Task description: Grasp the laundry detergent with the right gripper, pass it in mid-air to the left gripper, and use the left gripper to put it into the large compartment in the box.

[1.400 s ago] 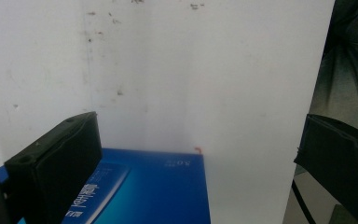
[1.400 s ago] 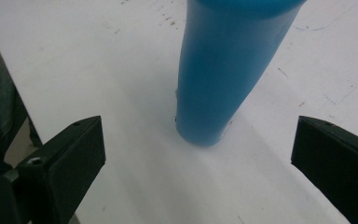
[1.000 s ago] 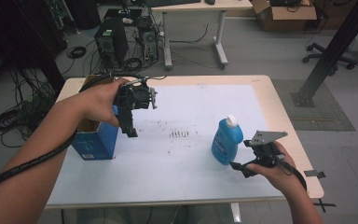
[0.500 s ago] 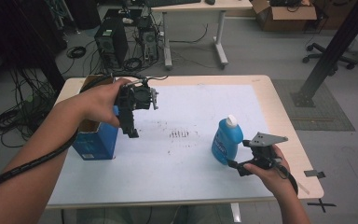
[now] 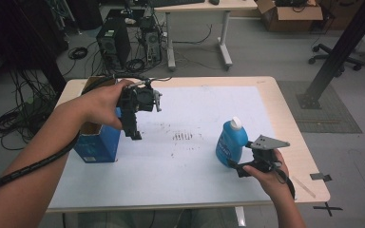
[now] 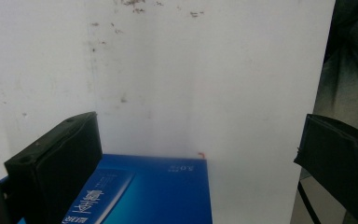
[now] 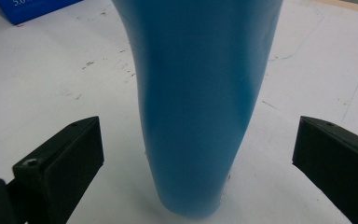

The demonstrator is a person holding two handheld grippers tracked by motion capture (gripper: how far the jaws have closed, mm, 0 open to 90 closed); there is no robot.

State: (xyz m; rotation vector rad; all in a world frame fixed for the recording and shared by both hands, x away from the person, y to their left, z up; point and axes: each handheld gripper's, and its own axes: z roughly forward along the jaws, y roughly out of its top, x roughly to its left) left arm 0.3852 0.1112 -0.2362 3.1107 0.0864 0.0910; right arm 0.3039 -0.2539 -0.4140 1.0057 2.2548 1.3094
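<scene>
Blue bottle (image 5: 231, 142) with white cap stands upright on the counter (image 5: 195, 190), well to the right of the blue carton (image 5: 97, 142). My right claw (image 7: 198, 154) is open, jaws either side of the bottle's base, not touching. To grip well: centre, close low and level. My left claw (image 5: 134, 130) hangs open just beside the carton.
</scene>
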